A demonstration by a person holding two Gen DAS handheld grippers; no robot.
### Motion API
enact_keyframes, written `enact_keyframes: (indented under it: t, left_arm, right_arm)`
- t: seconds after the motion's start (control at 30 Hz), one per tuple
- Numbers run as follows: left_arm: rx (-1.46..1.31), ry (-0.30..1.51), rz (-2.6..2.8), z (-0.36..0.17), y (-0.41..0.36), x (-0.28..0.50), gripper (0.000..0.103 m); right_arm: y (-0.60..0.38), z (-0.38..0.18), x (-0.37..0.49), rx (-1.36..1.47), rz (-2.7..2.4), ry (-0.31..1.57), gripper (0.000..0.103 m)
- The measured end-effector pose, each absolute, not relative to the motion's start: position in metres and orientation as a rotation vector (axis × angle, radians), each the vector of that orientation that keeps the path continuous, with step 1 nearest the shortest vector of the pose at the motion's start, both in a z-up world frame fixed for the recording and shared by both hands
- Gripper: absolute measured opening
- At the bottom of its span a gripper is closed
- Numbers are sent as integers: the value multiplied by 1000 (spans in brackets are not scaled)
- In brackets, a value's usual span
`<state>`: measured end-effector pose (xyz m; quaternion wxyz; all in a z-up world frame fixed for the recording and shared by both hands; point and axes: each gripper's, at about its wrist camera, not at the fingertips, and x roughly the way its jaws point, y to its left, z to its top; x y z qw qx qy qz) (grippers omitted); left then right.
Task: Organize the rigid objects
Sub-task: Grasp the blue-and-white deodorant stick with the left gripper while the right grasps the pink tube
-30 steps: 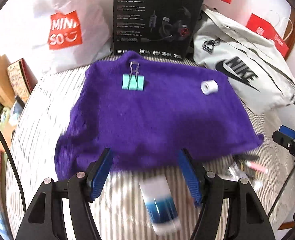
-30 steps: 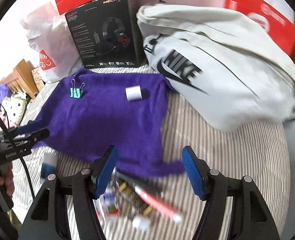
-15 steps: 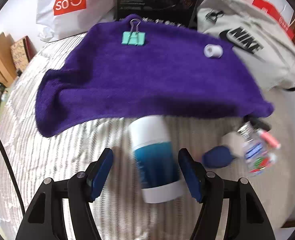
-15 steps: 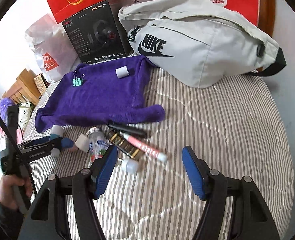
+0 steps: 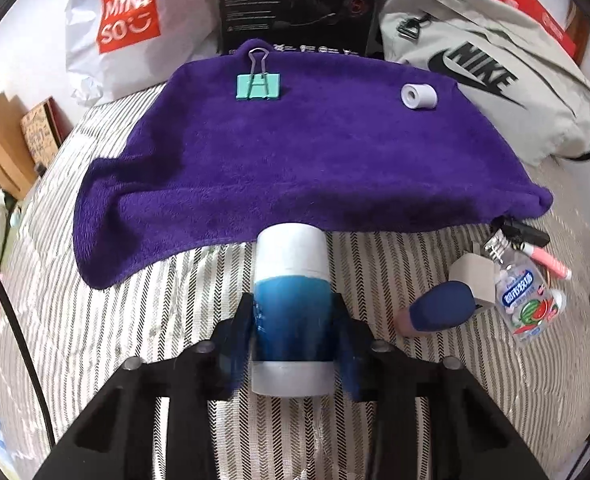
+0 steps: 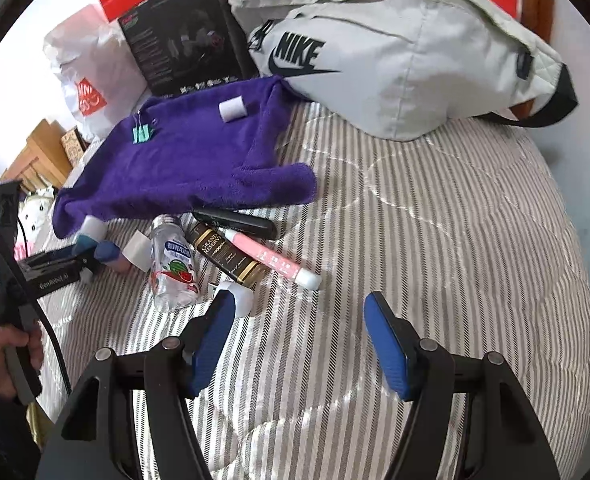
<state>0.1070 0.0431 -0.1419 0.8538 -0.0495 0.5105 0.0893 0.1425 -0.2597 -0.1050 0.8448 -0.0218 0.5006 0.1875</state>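
Blue-white tube (image 5: 291,312) lying lengthwise at lower centre; left gripper (image 5: 295,334) fingers closing, pressing its sides; right gripper (image 6: 299,344) fingers gaping, empty.

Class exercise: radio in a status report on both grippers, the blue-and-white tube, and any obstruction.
Left gripper closing, pads against blue-and-white tube lying on striped bedspread. Right gripper open, empty. Purple towel just ahead, holding binder clip and tape roll. Nothing blocking.

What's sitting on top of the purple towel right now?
On the purple towel lie a teal binder clip and a small white roll, apart from each other. Whatever lies beneath the towel is covered, apart from the striped bedding around it.
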Motion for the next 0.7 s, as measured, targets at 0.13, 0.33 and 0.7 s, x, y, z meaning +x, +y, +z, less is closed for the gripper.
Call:
enact_keyframes:
  t: [0.13, 0.33, 0.7]
  left_arm:
    - [-83, 1070, 175, -141, 41, 106, 34]
    - [-110, 1066, 163, -141, 44, 105, 34]
    - [-119, 1068, 144, -141, 47, 106, 34]
  right_arm:
    - [-246, -118, 152, -107, 427, 1053, 66]
    - [-241, -136, 179, -231, 417, 1082, 51]
    - [-203, -139, 183, -443, 545, 1037, 30]
